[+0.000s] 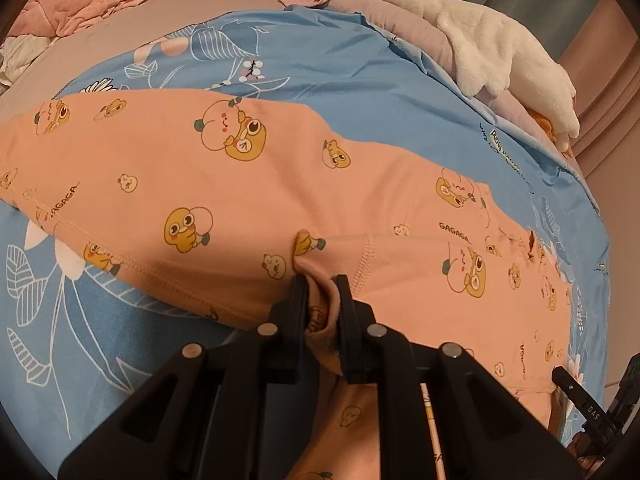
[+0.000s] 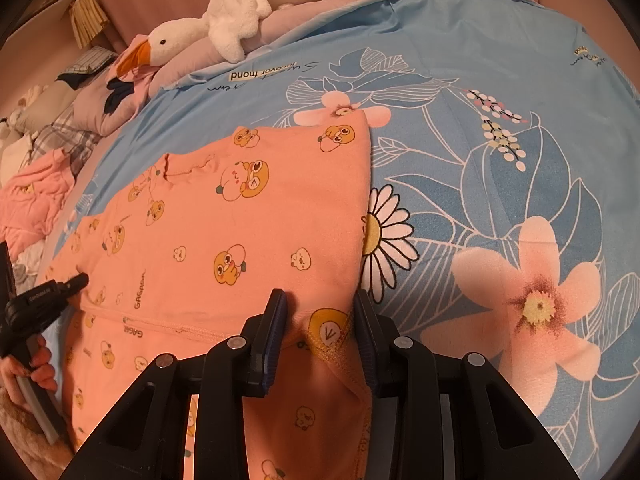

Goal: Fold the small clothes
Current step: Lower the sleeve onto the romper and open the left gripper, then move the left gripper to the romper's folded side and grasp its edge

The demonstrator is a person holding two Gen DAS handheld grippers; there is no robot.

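A small peach garment printed with cartoon ducks lies spread on a blue floral bedspread, in the middle of the bed. It looks partly folded: one long side shows a clean folded edge and a sleeve or flap already lies across the body. Folding it up from the near end probably remains.

The left gripper pinches a gathered bunch of the peach cloth at the garment's near edge, its jaws narrow around the fabric. The right gripper straddles the stitched hem at the near right corner; its jaws stand half apart with cloth between them, and whether the pads press on it cannot be told. In the right wrist view a hand holding the other gripper's handle shows at the near left.

A white plush goose lies along the far edge of the bed, well apart from the garment. A rumpled pink cloth and other clothes sit far left. Nothing lies on the garment or blocks the fold.
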